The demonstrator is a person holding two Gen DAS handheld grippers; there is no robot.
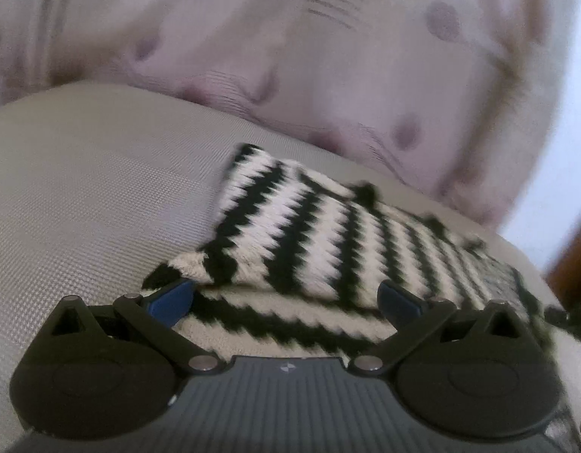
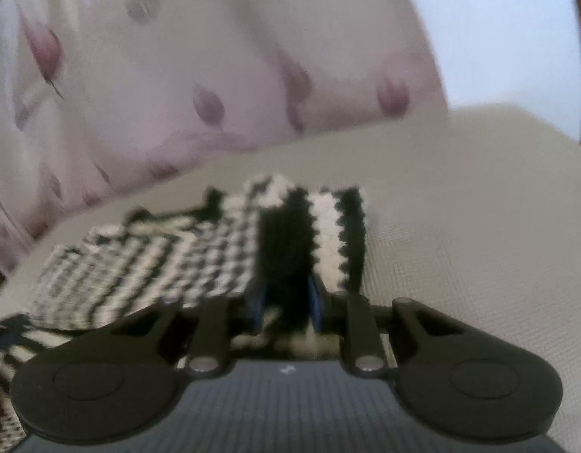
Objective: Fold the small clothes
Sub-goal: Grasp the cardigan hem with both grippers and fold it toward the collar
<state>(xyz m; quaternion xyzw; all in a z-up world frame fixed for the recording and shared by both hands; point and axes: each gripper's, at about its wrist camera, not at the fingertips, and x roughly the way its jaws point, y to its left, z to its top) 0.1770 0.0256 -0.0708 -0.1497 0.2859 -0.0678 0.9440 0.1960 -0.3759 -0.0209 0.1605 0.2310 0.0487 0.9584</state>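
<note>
Left wrist view: knit (image 1: 313,238), black/white zigzag stripes, lies centre to lower right on grey cushion (image 1: 86,196), one flap already folded over the lower layer. Left gripper (image 1: 286,298) at bottom centre, jaws wide apart, blue pads either side of the folded edge, nothing pinched; left pad (image 1: 169,296) sits by the knit's near-left corner. Floral fabric (image 1: 328,60) fills upper frame behind, blurred. Stripes run lower left to upper right, long axis heading off to frame right.

Right wrist view: same knit (image 2: 199,256) centre to lower left, blurred w/ motion. Right gripper (image 2: 286,298) bottom centre, jaws narrow but parted; dark stripe of a raised fold shows betw. the pads, contact can't be told, looks like a loosened grip. Raised fold stands straight ahead of the fingers, rest of knit spreads toward left of frame. Floral fabric (image 2: 199,60) upper left, bare cushion (image 2: 479,207) at right.

Judgement: right gripper nearer the standing fold; left placed at the near corner for next fold
</note>
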